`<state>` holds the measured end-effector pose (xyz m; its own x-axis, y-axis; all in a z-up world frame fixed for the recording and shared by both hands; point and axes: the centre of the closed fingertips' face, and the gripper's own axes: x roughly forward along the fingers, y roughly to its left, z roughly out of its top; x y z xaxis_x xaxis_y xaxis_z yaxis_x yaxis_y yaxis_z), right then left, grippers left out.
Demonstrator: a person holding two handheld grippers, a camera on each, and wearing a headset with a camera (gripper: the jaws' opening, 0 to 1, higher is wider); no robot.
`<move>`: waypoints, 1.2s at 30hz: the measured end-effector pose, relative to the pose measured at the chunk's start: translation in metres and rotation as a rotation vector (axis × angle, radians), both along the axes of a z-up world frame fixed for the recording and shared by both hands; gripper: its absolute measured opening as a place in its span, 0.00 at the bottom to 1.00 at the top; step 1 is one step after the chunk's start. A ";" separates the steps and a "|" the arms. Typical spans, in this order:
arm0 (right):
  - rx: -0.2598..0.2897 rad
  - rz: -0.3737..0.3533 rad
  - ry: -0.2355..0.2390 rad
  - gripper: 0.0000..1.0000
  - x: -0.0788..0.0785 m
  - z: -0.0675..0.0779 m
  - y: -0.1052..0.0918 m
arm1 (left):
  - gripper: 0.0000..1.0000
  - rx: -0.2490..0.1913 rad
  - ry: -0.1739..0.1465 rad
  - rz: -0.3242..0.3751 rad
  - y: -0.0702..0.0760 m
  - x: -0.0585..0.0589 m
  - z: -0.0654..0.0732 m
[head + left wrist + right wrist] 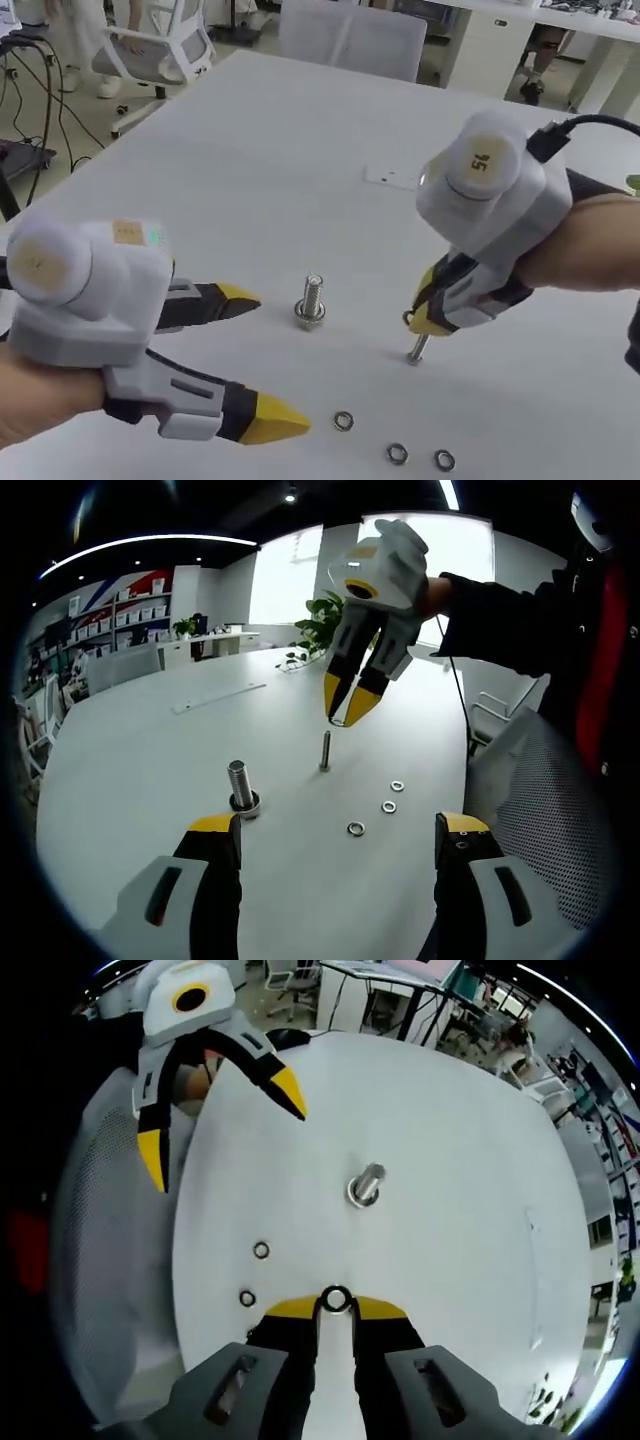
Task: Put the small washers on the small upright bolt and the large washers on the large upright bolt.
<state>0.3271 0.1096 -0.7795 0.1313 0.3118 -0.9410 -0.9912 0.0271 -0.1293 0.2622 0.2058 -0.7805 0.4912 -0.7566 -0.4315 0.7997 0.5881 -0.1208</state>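
White table [250,180], grey chair [350,40]

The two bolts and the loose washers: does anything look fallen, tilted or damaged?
Nothing stands out. The large bolt and the small bolt stand upright; three loose washers lie flat on the table.

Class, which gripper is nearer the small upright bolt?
Right. The right gripper hangs just above the small bolt, pinching a washer. The left gripper sits open well to the side, beyond the large bolt.
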 end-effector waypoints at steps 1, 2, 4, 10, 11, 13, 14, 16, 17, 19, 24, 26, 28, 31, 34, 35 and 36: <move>0.000 -0.006 -0.006 0.14 0.002 0.002 -0.003 | 0.79 0.001 0.000 -0.005 -0.002 0.001 0.000; 0.000 -0.010 -0.008 0.14 0.003 0.003 -0.004 | 0.79 0.001 -0.001 -0.009 -0.003 0.001 0.000; 0.001 -0.019 -0.012 0.14 0.006 0.004 -0.007 | 0.79 0.004 -0.001 -0.016 -0.005 0.002 0.001; -0.002 -0.048 -0.021 0.14 0.015 0.005 -0.019 | 0.79 0.008 -0.001 -0.035 -0.010 0.004 0.001; -0.003 -0.054 -0.021 0.14 0.016 0.005 -0.021 | 0.79 0.009 -0.001 -0.039 -0.011 0.004 0.001; -0.005 -0.060 -0.021 0.14 0.017 0.005 -0.024 | 0.79 0.010 -0.001 -0.044 -0.013 0.005 0.001; -0.004 -0.062 -0.020 0.14 0.017 0.005 -0.024 | 0.79 0.010 0.000 -0.047 -0.014 0.005 0.000; -0.004 -0.066 -0.018 0.14 0.018 0.004 -0.026 | 0.79 0.009 0.001 -0.051 -0.016 0.005 0.000; -0.004 -0.068 -0.017 0.14 0.018 0.004 -0.026 | 0.79 0.010 0.002 -0.053 -0.017 0.005 -0.001; -0.005 -0.069 -0.018 0.14 0.019 0.004 -0.027 | 0.79 0.011 0.004 -0.057 -0.018 0.006 -0.002; -0.007 -0.066 -0.016 0.14 0.021 0.003 -0.027 | 0.79 0.014 0.009 -0.062 -0.020 0.006 -0.003; -0.013 -0.063 -0.014 0.14 0.022 0.002 -0.027 | 0.79 0.013 0.009 -0.062 -0.020 0.006 -0.003; -0.015 -0.060 -0.014 0.14 0.023 0.001 -0.028 | 0.79 0.012 0.010 -0.062 -0.021 0.007 -0.004; -0.023 -0.056 -0.013 0.14 0.024 -0.001 -0.028 | 0.79 0.011 0.010 -0.064 -0.022 0.007 -0.004; -0.029 -0.052 -0.006 0.14 0.025 -0.005 -0.028 | 0.79 0.011 0.011 -0.064 -0.022 0.007 -0.004; -0.031 -0.052 -0.002 0.14 0.025 -0.006 -0.028 | 0.79 0.010 0.012 -0.064 -0.022 0.007 -0.004; -0.036 -0.049 -0.002 0.14 0.025 -0.008 -0.028 | 0.79 0.009 0.012 -0.064 -0.023 0.007 -0.004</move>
